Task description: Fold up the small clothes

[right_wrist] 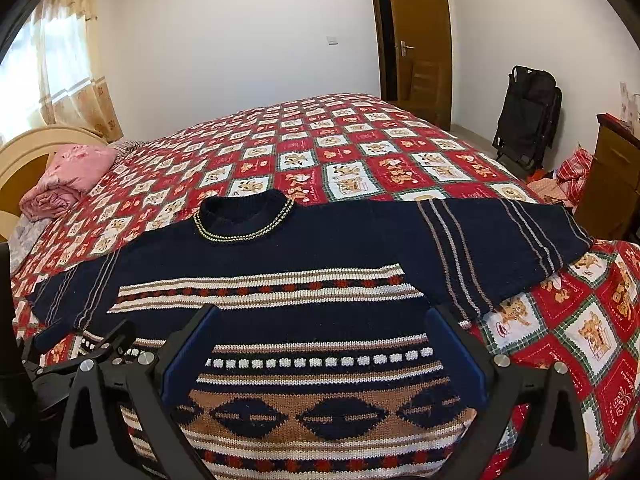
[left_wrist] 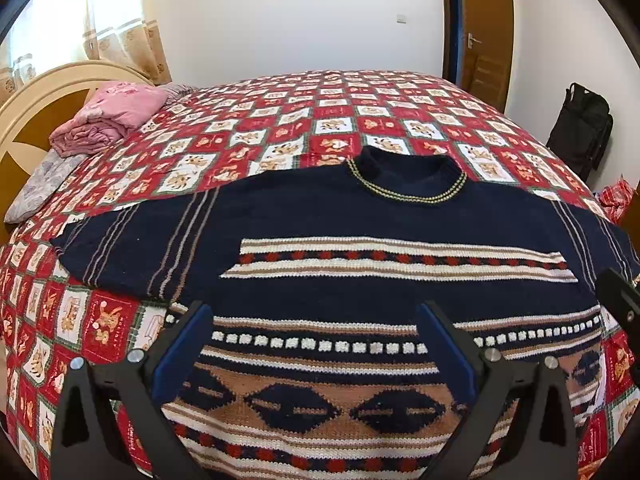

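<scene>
In the left wrist view, the left gripper (left_wrist: 316, 344) hovers with its jaws spread wide and nothing between them, above the lower body of the sweater (left_wrist: 340, 280). The sweater lies flat on the bedspread (left_wrist: 280, 112), collar (left_wrist: 404, 178) straight ahead of the claw, sleeves running crosswise. The left sleeve (left_wrist: 120, 248) stretches off to the claw's left, so this gripper is probably the nearer one for it.

In the right wrist view, the right gripper (right_wrist: 324, 348) is likewise released and empty over the hem. The collar sits ahead and slightly left; the right sleeve (right_wrist: 504, 244) extends ahead and to the right, nearest this claw.
</scene>
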`<action>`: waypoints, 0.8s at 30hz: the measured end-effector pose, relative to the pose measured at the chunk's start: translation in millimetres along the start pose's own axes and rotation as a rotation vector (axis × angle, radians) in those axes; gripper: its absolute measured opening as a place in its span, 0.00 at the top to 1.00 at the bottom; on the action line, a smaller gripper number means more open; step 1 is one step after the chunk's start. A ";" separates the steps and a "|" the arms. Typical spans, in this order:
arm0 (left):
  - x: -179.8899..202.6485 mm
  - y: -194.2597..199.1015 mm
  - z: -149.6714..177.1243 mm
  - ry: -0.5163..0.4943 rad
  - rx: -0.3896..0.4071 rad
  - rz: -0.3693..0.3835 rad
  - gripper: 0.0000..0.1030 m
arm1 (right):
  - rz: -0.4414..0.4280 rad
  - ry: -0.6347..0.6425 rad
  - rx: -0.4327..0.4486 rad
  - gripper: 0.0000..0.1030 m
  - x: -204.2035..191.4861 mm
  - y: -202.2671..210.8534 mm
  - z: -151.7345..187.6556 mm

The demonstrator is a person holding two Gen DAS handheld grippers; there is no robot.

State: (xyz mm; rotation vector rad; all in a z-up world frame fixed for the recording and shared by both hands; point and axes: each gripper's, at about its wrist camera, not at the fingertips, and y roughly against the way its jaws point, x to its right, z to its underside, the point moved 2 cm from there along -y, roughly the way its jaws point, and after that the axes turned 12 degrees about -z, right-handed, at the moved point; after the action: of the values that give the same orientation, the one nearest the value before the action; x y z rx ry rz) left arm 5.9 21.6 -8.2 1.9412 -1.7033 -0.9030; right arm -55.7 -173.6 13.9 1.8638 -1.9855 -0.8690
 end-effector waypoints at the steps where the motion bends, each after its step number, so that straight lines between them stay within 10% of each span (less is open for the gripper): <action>1: 0.6 0.6 0.1 -0.001 0.001 0.000 0.00 | 0.001 0.002 0.001 0.01 -0.1 0.1 -0.4; 24: 6.5 1.5 2.3 -0.002 -0.010 0.007 0.00 | 0.000 -0.009 -0.005 0.01 1.6 -0.7 -0.9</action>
State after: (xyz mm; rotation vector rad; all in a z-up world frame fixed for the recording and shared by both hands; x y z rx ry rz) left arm 3.5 15.2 -10.2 1.9266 -1.7024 -0.9096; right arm -54.8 -175.3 13.9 1.8600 -1.9872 -0.8831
